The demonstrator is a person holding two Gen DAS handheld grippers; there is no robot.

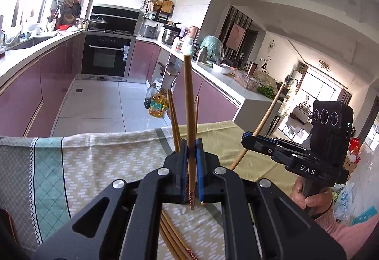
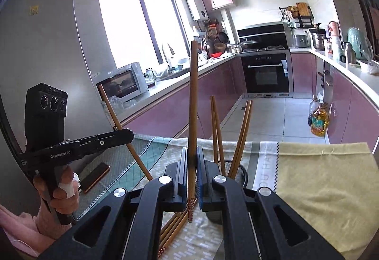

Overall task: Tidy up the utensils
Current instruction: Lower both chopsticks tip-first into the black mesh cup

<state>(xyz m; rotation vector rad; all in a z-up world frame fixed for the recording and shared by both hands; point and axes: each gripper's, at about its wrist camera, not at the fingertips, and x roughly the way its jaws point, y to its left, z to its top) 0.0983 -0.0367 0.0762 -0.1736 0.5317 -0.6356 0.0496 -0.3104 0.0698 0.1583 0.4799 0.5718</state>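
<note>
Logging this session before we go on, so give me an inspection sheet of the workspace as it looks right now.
Surface: table under a patterned beige and teal cloth, plain yellow cloth beside it.
Job's things: loose brown wooden chopsticks on the cloth; more standing in a black mesh holder.
Clutter: dark phone on the table.
Grippers: left gripper shut on one upright chopstick; right gripper shut on another chopstick.
Cables: nothing seen.
Surroundings: kitchen with pink cabinets, black oven, oil bottle on the floor.
</note>
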